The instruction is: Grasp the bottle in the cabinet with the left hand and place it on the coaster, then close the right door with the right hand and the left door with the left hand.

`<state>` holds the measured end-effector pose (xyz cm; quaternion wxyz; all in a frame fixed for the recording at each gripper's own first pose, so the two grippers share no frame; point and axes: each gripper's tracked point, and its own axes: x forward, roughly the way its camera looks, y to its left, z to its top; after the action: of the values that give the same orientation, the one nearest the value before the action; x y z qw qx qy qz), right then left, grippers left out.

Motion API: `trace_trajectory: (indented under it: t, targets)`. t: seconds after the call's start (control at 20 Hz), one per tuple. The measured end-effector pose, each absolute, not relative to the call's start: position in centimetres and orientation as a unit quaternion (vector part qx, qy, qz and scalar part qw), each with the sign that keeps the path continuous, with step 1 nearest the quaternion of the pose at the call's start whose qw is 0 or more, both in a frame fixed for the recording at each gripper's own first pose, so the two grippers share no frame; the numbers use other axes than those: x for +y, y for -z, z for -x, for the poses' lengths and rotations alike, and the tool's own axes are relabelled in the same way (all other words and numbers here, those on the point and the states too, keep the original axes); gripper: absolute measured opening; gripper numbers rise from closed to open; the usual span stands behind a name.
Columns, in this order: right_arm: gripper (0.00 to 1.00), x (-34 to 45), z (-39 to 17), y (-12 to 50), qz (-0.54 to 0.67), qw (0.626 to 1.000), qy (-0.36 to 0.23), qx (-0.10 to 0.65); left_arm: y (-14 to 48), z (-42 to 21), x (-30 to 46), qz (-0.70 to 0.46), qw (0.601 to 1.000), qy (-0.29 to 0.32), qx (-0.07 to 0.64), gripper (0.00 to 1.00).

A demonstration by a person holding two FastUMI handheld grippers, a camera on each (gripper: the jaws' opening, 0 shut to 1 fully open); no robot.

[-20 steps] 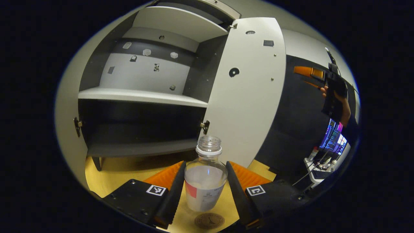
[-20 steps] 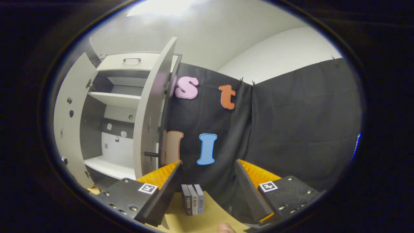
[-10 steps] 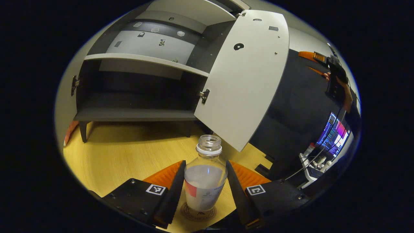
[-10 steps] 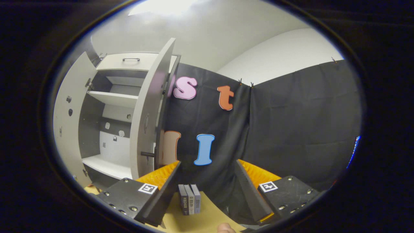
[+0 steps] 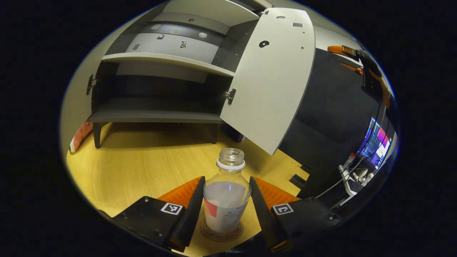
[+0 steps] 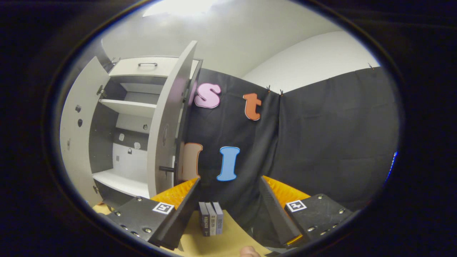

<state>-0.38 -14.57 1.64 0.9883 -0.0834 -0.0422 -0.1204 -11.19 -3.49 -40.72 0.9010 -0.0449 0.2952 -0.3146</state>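
Observation:
My left gripper (image 5: 226, 207) is shut on a clear, capless bottle (image 5: 227, 200) with a white and red label. The bottle stands upright over a round brown coaster (image 5: 221, 230) on the wooden table; I cannot tell whether its base touches. Behind it the cabinet (image 5: 157, 114) is open, its right door (image 5: 273, 78) swung out toward me and its lower shelf bare. In the right gripper view my right gripper (image 6: 228, 210) is open and holds nothing; the right door (image 6: 167, 121) shows edge-on to its left, with the left door (image 6: 76, 128) beyond.
Three small dark boxes (image 6: 211, 223) stand on the table between the right gripper's fingers, farther off. The other gripper and the hand holding it (image 5: 371, 71) are at the upper right of the left gripper view. A desk with screens (image 5: 373, 142) lies far right.
The left gripper has carried the bottle down and back from the cabinet until it sits over the coaster. The right gripper has barely shifted.

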Motion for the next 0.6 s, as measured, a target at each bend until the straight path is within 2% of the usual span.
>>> trace_trajectory:
  t: [0.05,0.1,0.3,0.4,0.6]
  targets:
    - [0.96,-14.5,0.4,-1.6,0.086,0.988,0.120,-0.041,40.6,11.1,-3.5,0.047,0.904,0.311,0.288,0.77]
    - [0.98,-14.5,0.4,-1.6,0.087,0.988,0.119,-0.041,40.6,11.0,-3.5,0.049,0.906,0.308,0.287,0.77]
    - [0.96,-14.4,0.4,-1.4,0.092,0.989,0.115,-0.035,40.7,11.6,-3.3,0.049,0.911,0.293,0.287,0.79]
    - [0.98,-14.1,0.3,-1.1,0.093,0.989,0.112,-0.033,40.5,12.1,-3.3,0.041,0.911,0.292,0.287,0.82]
    - [0.96,-13.5,-0.4,-0.8,0.095,0.990,0.104,-0.030,40.4,13.0,-3.6,0.029,0.911,0.289,0.294,0.80]
